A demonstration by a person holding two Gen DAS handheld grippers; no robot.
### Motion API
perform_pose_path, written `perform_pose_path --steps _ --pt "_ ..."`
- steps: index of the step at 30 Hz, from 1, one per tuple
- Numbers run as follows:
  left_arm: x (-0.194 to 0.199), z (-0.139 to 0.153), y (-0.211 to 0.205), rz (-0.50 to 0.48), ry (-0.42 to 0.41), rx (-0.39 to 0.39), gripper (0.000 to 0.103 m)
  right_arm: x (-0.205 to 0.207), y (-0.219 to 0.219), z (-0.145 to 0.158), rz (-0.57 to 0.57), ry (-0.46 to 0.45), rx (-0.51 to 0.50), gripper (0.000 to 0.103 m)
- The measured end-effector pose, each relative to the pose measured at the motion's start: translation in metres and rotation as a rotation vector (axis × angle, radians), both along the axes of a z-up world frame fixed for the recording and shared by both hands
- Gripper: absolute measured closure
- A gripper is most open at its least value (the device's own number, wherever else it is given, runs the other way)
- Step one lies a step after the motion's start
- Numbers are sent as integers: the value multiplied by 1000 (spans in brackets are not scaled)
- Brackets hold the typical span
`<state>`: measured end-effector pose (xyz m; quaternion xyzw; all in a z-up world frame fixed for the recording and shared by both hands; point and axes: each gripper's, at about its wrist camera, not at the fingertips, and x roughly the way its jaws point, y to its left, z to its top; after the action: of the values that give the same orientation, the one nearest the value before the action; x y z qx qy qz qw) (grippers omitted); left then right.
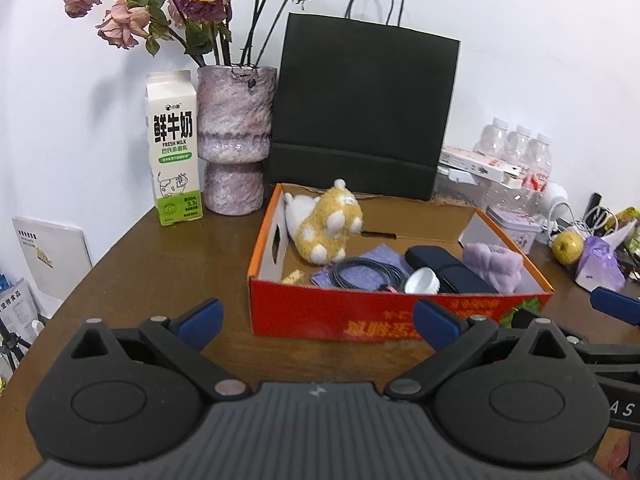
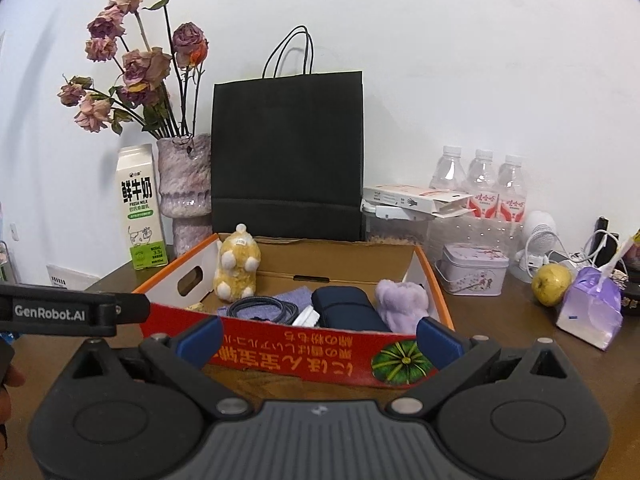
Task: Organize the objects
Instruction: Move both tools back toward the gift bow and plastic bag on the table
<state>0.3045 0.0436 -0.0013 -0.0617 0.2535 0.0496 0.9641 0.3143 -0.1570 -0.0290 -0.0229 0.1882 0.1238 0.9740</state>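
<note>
A red cardboard box [image 1: 360,320] [image 2: 304,354] sits on the brown table. Inside lie a yellow plush hamster [image 1: 326,226] [image 2: 237,266], a coiled dark cable [image 1: 360,274] [image 2: 260,306], a purple cloth [image 1: 380,258], a white cup [image 1: 422,281], a dark navy case [image 1: 452,270] [image 2: 344,308] and a purple fluffy item [image 1: 494,266] [image 2: 400,300]. My left gripper [image 1: 318,320] is open and empty, in front of the box's left part. My right gripper [image 2: 318,338] is open and empty, just in front of the box's near wall.
Behind the box stand a milk carton [image 1: 174,148], a purple vase [image 1: 236,136] with dried roses and a black paper bag [image 1: 360,112]. To the right are water bottles [image 2: 484,184], a tin [image 2: 472,268], a yellow-green fruit [image 2: 552,284] and a purple pack [image 2: 592,312].
</note>
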Motion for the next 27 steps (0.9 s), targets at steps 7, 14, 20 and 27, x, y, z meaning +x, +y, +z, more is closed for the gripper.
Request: perform_pose_path --steps 7,14,20,27 --pt "-23 1 -11 -14 6 -14 0 -26 -10 0 -7 1 -11 0" --pt "-46 -2 -21 -24 27 -25 0 -52 -21 -2 -9 10 -33 0" --pt "-66 -7 -32 -33 50 -27 0 -72 -33 -6 -14 22 -41 0" --pt "-83 -15 -45 -37 89 -28 0 -93 -48 -16 -22 45 -53 0"
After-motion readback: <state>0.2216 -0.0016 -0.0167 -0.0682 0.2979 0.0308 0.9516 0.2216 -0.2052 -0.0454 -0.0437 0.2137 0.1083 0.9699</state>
